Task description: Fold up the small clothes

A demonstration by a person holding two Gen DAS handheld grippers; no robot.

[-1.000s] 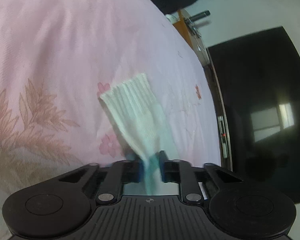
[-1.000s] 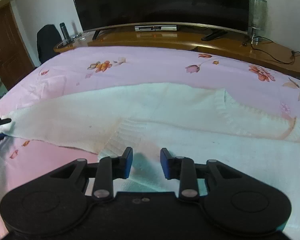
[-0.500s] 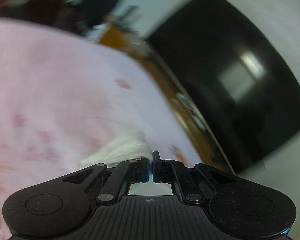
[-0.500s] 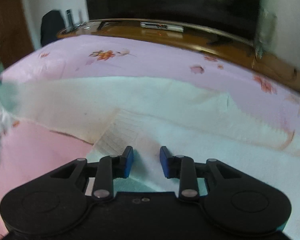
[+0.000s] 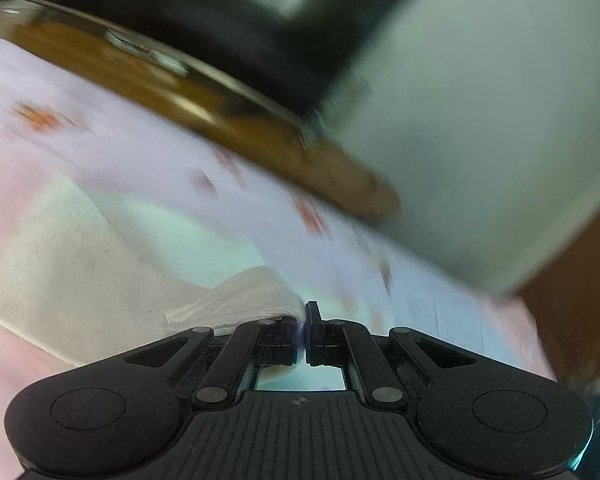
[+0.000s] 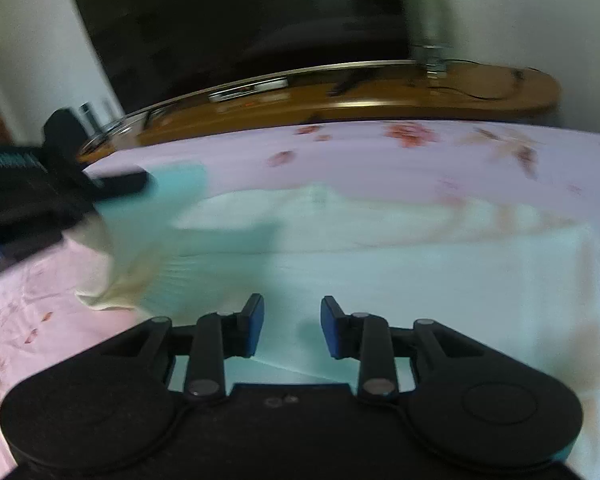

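The white knitted garment (image 6: 400, 280) lies spread on the pink flowered bed (image 6: 380, 152), its long axis running side to side along the bed's far edge, the one that borders the wooden TV bench (image 6: 340, 100). The left hand-held gripper (image 5: 303, 322) is clamped fully shut on the ribbed cuff of a sleeve (image 5: 256, 300), and the cloth bunches just beside its pads. In the right wrist view that same gripper (image 6: 140, 180) comes in from the left side of the bed, with the sleeve trailing below it toward the body of the garment; the picture is blurred there, so the exact lie of the sleeve is hard to read. The right hand-held gripper (image 6: 292, 328) hovers low over the garment's near part, its jaws part open with nothing between them; they have just been opening a little. The fold likely turns on the left hand, which alone holds cloth: the sleeve should go across onto the body, which lies to its right.
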